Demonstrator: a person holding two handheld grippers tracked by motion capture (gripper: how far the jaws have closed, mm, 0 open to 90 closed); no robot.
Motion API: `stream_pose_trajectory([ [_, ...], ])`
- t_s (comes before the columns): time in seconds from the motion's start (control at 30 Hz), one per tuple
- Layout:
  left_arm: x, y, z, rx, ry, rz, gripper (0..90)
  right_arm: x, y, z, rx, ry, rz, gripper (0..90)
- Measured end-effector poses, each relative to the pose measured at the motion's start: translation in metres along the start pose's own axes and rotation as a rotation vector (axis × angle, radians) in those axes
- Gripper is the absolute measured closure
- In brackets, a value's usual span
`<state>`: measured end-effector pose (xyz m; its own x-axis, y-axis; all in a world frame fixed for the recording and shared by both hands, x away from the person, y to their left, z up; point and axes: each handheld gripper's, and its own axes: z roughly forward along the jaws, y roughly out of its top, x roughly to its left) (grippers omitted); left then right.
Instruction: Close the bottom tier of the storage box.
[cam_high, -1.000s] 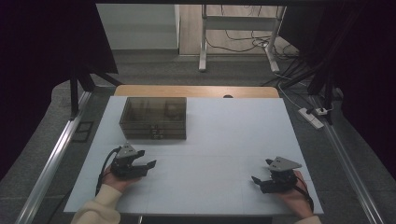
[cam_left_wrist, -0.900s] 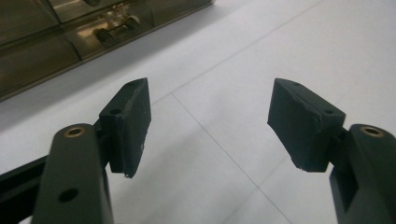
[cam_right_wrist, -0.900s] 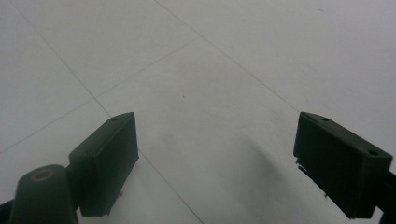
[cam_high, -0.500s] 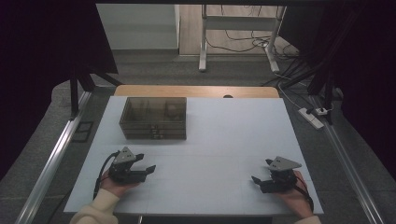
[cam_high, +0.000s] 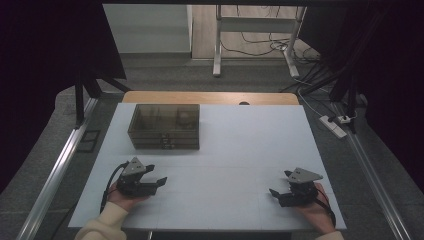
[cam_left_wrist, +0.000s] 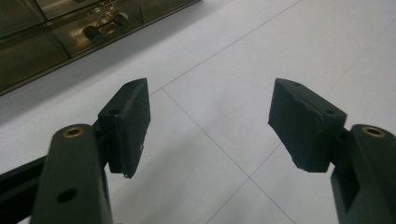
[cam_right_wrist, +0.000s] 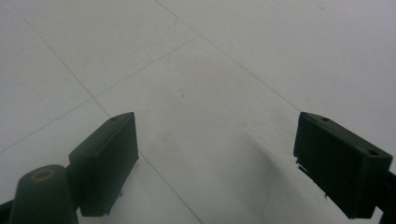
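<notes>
A smoky see-through drawer box (cam_high: 165, 126) stands on the white table (cam_high: 240, 145), left of centre toward the back. My left gripper (cam_high: 156, 175) rests near the front left, held in a hand with a cream sleeve, its jaws pointing right. In the left gripper view its jaws (cam_left_wrist: 215, 112) stand open over bare table, and the box front with its drawer knobs (cam_left_wrist: 105, 23) lies beyond at the upper left. My right gripper (cam_high: 281, 183) sits near the front right and points left. It stands open (cam_right_wrist: 219, 135) with nothing between its pads.
A wooden strip (cam_high: 210, 97) runs along the table's back edge. Metal rails (cam_high: 60, 165) flank the table on both sides. A power strip (cam_high: 334, 126) and cables lie on the floor at the right, and a stand's legs (cam_high: 217, 45) rise behind.
</notes>
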<state>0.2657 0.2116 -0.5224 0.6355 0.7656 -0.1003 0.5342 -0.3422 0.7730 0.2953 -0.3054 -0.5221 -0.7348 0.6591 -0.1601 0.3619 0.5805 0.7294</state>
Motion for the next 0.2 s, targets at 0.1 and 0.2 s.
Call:
stream_pose_trajectory([
  [0.1, 0.0000, 0.0000, -0.0001, -0.001, 0.000, -0.001, 30.0, 0.0000, 0.0000, 0.0000, 0.000, 0.000, 0.000, 13.8],
  [0.2, -0.0001, 0.0000, 0.0001, 0.001, 0.000, 0.002, 29.8, 0.0001, 0.0001, -0.0003, -0.001, 0.000, 0.000, 13.8],
])
